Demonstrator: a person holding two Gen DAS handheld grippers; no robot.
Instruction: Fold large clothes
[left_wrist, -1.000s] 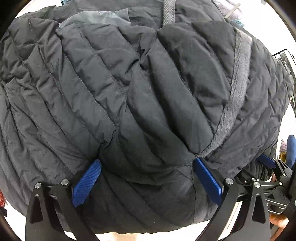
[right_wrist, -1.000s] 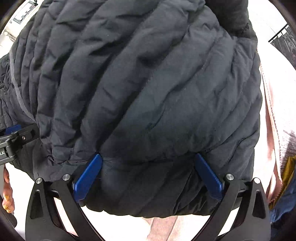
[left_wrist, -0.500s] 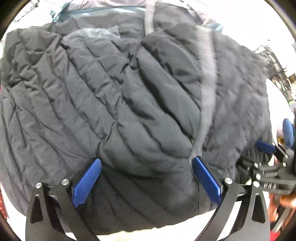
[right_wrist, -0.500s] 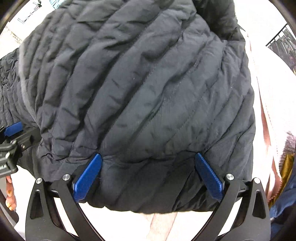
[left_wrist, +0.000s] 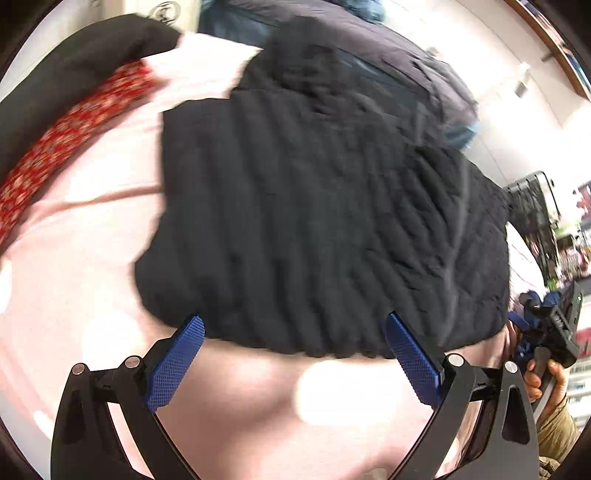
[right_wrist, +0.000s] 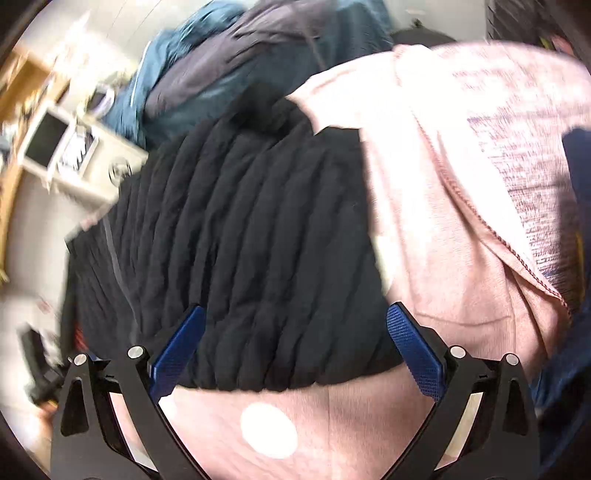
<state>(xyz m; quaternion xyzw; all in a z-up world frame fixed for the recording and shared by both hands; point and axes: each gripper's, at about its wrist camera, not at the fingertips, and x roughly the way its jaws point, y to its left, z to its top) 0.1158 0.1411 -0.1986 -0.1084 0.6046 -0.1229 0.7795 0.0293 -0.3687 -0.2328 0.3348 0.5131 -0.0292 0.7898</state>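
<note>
Clothes are seen all around the black quilted puffy jacket (left_wrist: 325, 221), which lies folded in a thick bundle on a soft pink cloth (left_wrist: 85, 258). Behind the jacket, a dark blue-grey coat (left_wrist: 388, 66) is piled up, and a red cloth with small white flowers (left_wrist: 62, 140) is seen at the left side next to another black garment (left_wrist: 74, 62). In the right wrist view, a pink knitted sweater with a stitched edge (right_wrist: 461, 177) lies just beside the jacket and partly over its far corner. A white box-shaped machine with a dark screen (right_wrist: 70, 147) is seen far off at the left, but it is too blurred to be named.

The left gripper (left_wrist: 293, 354) is held wide open, with its blue ridged fingers (left_wrist: 177, 362) spread apart. The near edge of the jacket sits between them, and it cannot be told if the tips touch it. The right gripper (right_wrist: 295, 347) is spread wide too. Its left blue finger lies over the jacket's near edge, and its right finger is just beside the jacket's corner, over the pink cloth. Nothing is gripped by either one.

The right gripper (left_wrist: 546, 325) is also seen at the far right of the left wrist view, held in a bare hand (left_wrist: 543, 380).
</note>
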